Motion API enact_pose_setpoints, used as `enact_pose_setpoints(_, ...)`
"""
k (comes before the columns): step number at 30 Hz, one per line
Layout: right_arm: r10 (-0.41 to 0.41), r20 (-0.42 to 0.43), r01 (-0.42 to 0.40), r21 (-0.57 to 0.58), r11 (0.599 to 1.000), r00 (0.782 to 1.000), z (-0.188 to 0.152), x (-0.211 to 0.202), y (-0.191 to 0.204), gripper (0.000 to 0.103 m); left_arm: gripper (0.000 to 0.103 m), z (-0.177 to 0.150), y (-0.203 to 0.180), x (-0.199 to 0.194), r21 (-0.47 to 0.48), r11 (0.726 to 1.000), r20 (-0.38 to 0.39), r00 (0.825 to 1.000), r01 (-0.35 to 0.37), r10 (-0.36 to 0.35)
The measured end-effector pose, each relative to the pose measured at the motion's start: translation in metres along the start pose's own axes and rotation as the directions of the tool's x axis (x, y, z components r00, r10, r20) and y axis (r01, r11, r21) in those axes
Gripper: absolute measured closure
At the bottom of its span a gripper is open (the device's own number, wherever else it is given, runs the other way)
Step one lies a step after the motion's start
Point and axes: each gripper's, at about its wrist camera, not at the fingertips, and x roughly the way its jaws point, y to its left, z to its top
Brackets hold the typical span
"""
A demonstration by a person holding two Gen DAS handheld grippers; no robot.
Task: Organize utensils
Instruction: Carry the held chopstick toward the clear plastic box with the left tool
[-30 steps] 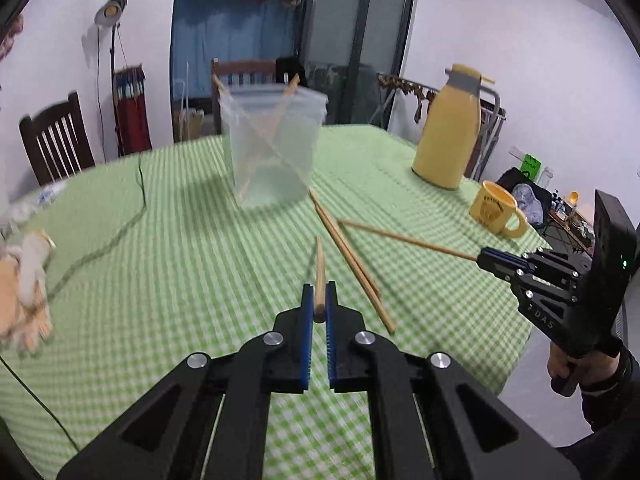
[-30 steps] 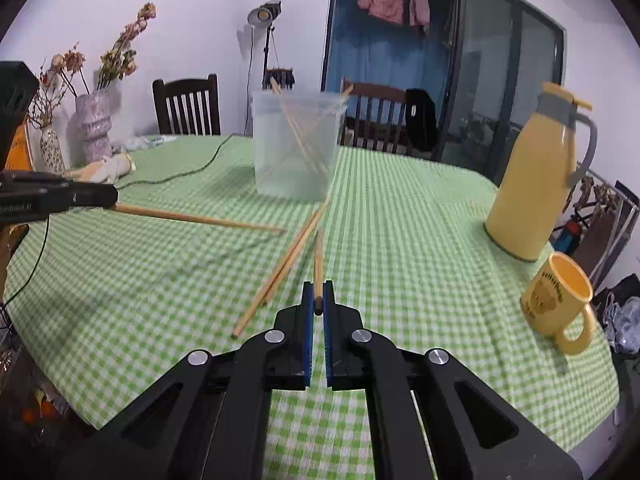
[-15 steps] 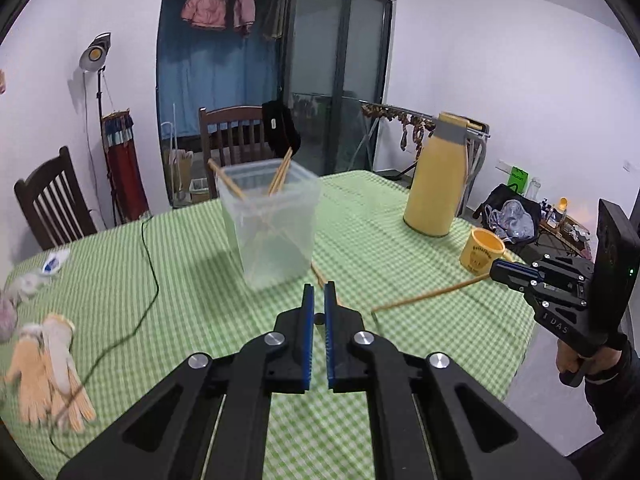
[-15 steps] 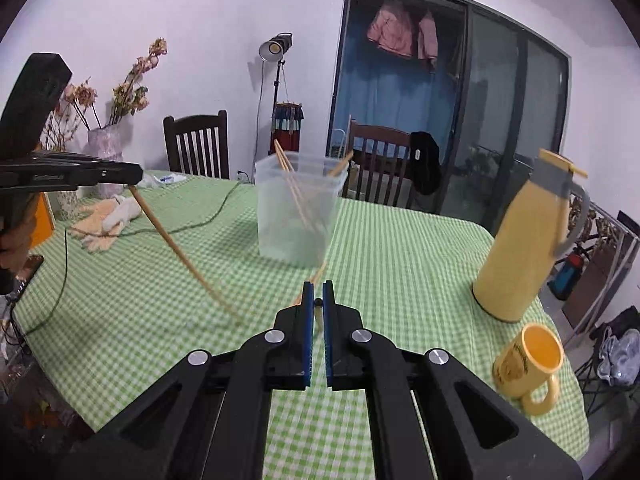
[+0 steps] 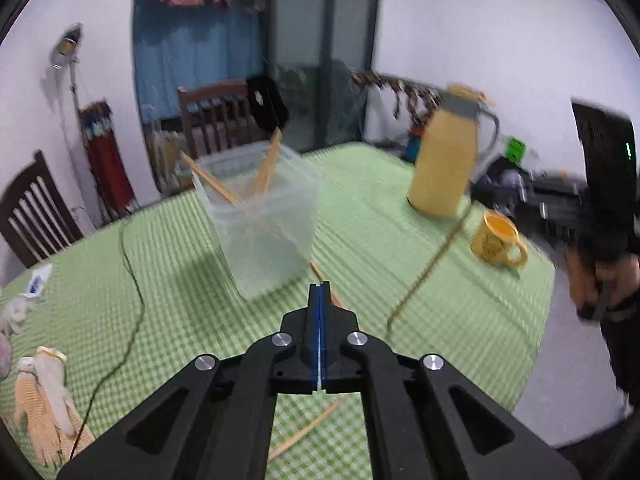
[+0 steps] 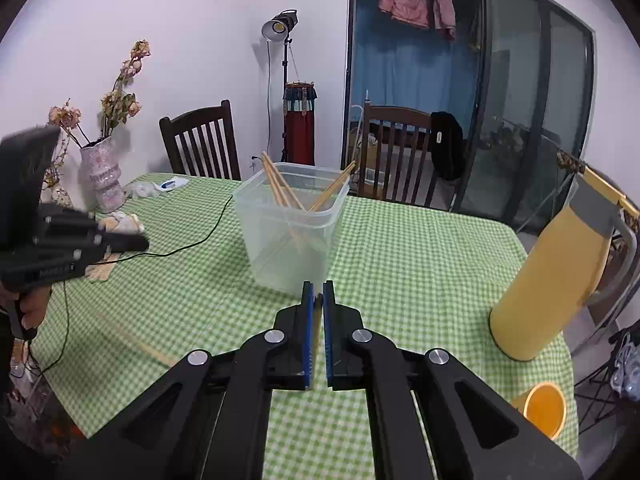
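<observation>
Here, both grippers face the clear tub (image 6: 290,236), where 3 chopsticks already lean. The right gripper (image 6: 317,300) is clamped on a hanging chopstick (image 5: 430,264), apparently bound for the tub; the left gripper (image 5: 320,300) is pressed together, empty, above loose chopsticks (image 5: 306,432) before the tub.

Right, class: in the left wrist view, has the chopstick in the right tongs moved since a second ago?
Yes. The chopstick lay almost flat, reaching away from the yellow mug; now it hangs steeply just left of it.
</observation>
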Motion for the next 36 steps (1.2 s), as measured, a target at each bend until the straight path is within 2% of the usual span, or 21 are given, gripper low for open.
enact_pose_setpoints(1, -0.005, 0.005, 0.005, 0.001, 1.0, 1.0, -0.001, 0.0, -0.002, 0.098, 0.1, -0.006, 0.004, 0.003, 0.005, 1.0, -0.015, 1.0, -0.01, 0.01)
enact_pose_setpoints(2, -0.007, 0.011, 0.007, 0.004, 1.0, 1.0, -0.003, 0.0, -0.004, 0.098, 0.082, -0.015, 0.008, 0.007, 0.012, 1.0, -0.04, 0.999, -0.018, 0.018)
enact_pose_setpoints(4, -0.011, 0.023, 0.011, 0.013, 1.0, 1.0, -0.007, -0.003, -0.01, 0.098, 0.058, -0.028, 0.015, 0.01, 0.019, 1.0, -0.061, 0.998, -0.025, 0.026)
enact_pose_setpoints(7, -0.015, 0.024, 0.014, 0.039, 0.999, 1.0, -0.008, -0.004, -0.019, 0.098, 0.056, -0.055, 0.024, 0.015, 0.047, 0.999, -0.113, 0.993, -0.013, 0.018)
enact_pose_setpoints(11, -0.024, 0.03, 0.023, 0.046, 0.999, 0.999, -0.015, -0.012, -0.024, 0.097, 0.046, -0.109, 0.032, 0.019, 0.13, 0.992, -0.223, 0.975, 0.001, 0.028)
enact_pose_setpoints(13, -0.024, 0.037, 0.022, 0.053, 0.998, 0.999, -0.021, -0.018, -0.023, 0.097, 0.046, -0.137, 0.029, 0.012, 0.125, 0.992, -0.241, 0.97, 0.025, 0.006)
enact_pose_setpoints(14, -0.023, 0.04, 0.02, 0.058, 0.998, 0.999, -0.025, -0.022, -0.023, 0.097, 0.046, -0.156, 0.024, 0.007, 0.117, 0.991, -0.252, 0.967, 0.072, -0.041)
enact_pose_setpoints(16, -0.021, 0.045, 0.018, 0.062, 0.998, 0.999, -0.029, -0.027, -0.022, 0.097, 0.046, -0.185, 0.008, 0.001, 0.164, 0.98, -0.276, 0.959, 0.11, -0.061)
enact_pose_setpoints(19, -0.019, 0.047, 0.015, 0.073, 0.997, 0.999, -0.035, -0.031, -0.021, 0.097, 0.046, -0.217, -0.006, 0.005, 0.23, 0.967, -0.325, 0.945, 0.11, -0.031)
enact_pose_setpoints(21, -0.01, 0.051, 0.007, 0.073, 0.997, 0.999, -0.038, -0.035, -0.016, 0.098, 0.049, -0.232, -0.007, 0.017, 0.232, 0.971, -0.368, 0.93, 0.061, 0.029)
enact_pose_setpoints(22, -0.01, 0.052, 0.006, 0.071, 0.997, 0.999, -0.04, -0.036, -0.014, 0.098, 0.056, -0.232, -0.002, 0.021, 0.157, 0.985, -0.369, 0.929, 0.068, -0.005)
enact_pose_setpoints(23, -0.011, 0.052, 0.007, 0.071, 0.997, 0.999, -0.042, -0.037, -0.011, 0.098, 0.069, -0.23, 0.001, 0.023, 0.104, 0.992, -0.366, 0.93, 0.068, -0.025)
enact_pose_setpoints(24, -0.01, 0.051, 0.007, 0.071, 0.997, 0.999, -0.043, -0.038, -0.01, 0.098, 0.079, -0.227, 0.001, 0.025, 0.093, 0.994, -0.369, 0.929, 0.063, -0.024)
enact_pose_setpoints(25, -0.011, 0.05, 0.007, 0.07, 0.997, 0.999, -0.044, -0.039, -0.009, 0.098, 0.096, -0.223, 0.0, 0.028, 0.093, 0.994, -0.376, 0.927, 0.052, -0.014)
enact_pose_setpoints(29, -0.015, 0.047, 0.011, 0.073, 0.997, 0.999, -0.051, -0.043, -0.005, 0.098, 0.1, -0.202, -0.005, 0.052, 0.037, 0.999, -0.369, 0.929, 0.018, -0.003)
enact_pose_setpoints(31, -0.016, 0.048, 0.012, 0.078, 0.997, 0.999, -0.053, -0.044, -0.005, 0.098, 0.1, -0.182, -0.005, 0.061, -0.004, 1.0, -0.328, 0.945, 0.011, -0.011)
enact_pose_setpoints(33, -0.013, 0.049, 0.009, 0.084, 0.996, 0.999, -0.054, -0.043, -0.004, 0.098, 0.1, -0.159, -0.003, 0.082, -0.088, 0.996, -0.282, 0.958, 0.031, -0.055)
enact_pose_setpoints(36, -0.011, 0.048, 0.007, 0.087, 0.996, 0.999, -0.057, -0.043, -0.002, 0.098, 0.1, -0.131, 0.005, 0.122, -0.239, 0.971, -0.258, 0.963, 0.017, -0.08)
